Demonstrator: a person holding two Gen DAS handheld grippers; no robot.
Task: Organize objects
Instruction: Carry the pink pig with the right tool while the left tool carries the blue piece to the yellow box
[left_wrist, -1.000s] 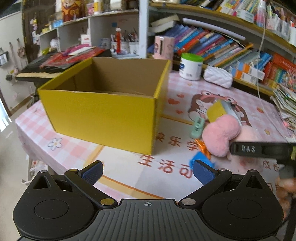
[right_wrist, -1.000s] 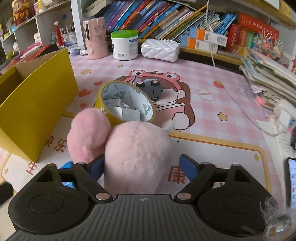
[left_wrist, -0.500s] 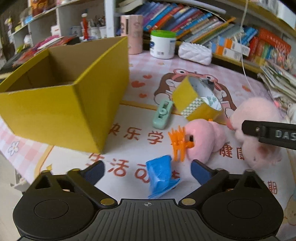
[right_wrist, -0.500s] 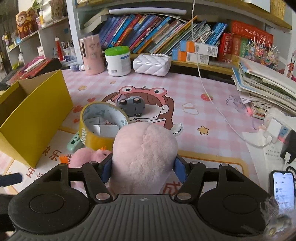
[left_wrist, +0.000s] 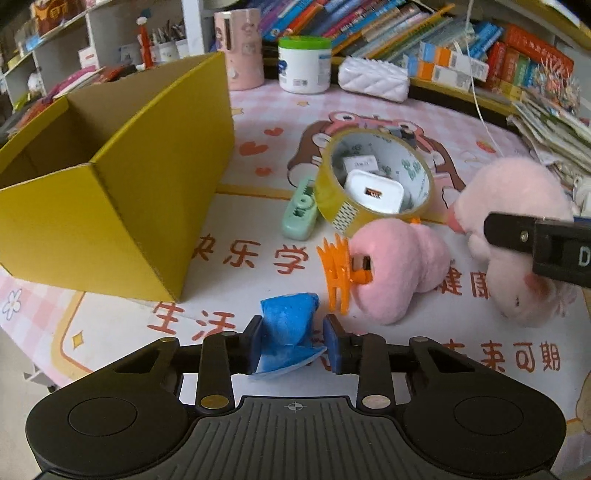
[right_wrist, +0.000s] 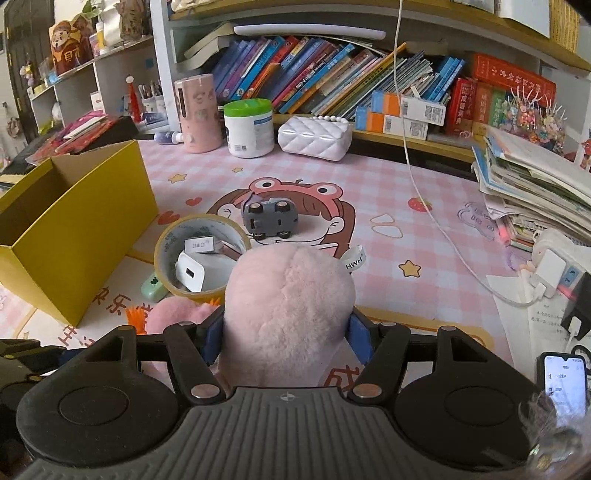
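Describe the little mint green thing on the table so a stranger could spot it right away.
Start at the open yellow cardboard box on the pink tablecloth. Just right of it stands a yellow tape roll; the mint green gadget lies flat against its left side, the only pale green item there.

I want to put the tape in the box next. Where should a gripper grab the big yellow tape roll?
Probably its wall: the tape roll lies tilted, hole facing up, leaning on the pink plush. Come from above at the bare rim near the mint dispenser, one finger inside, one outside. The white charger inside leaves little room.
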